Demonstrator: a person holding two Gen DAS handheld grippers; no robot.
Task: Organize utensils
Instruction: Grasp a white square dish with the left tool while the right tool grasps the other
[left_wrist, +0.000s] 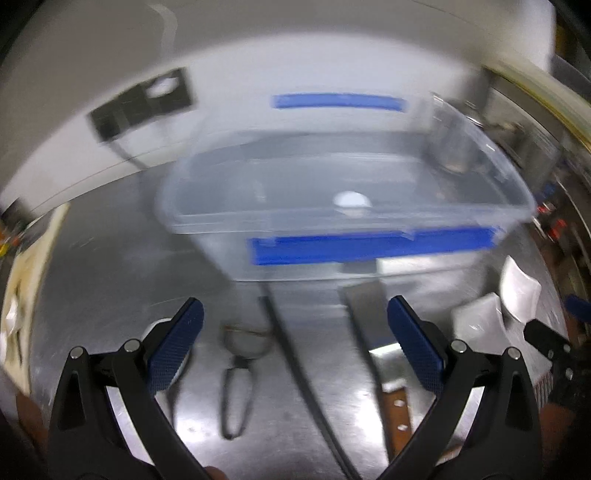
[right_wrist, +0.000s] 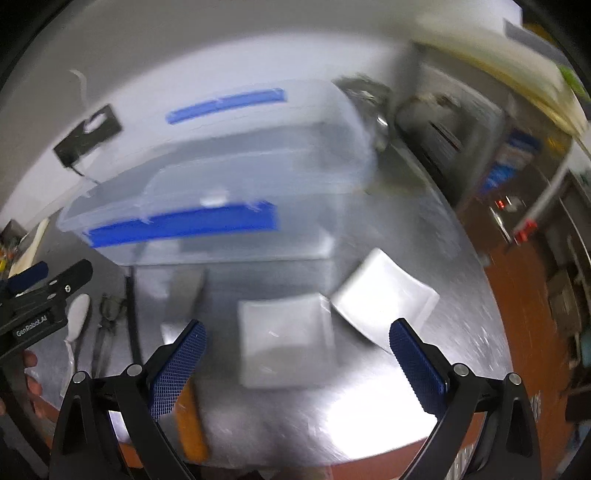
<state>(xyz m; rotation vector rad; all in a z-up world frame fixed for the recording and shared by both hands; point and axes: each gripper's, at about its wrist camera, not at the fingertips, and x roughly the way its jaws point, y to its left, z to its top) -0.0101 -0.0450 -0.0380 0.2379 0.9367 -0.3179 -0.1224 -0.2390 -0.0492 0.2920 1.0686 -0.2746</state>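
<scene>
Left gripper (left_wrist: 295, 332) — jaws spread wide, nothing between the blue pads (left_wrist: 177, 343). Right gripper (right_wrist: 295, 354) likewise agape, empty. Both held low over the near edge; fingertips of a hand (right_wrist: 31, 373) behind the left unit.

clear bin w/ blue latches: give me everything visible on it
The clear plastic bin is rectangular, translucent, lid off, with a blue latch on the near long side and another on the far side. It sits upright on the steel table, beyond the utensils. Something small and white shows inside or through it; motion blur hides what it is. Neither tool touches it.
</scene>
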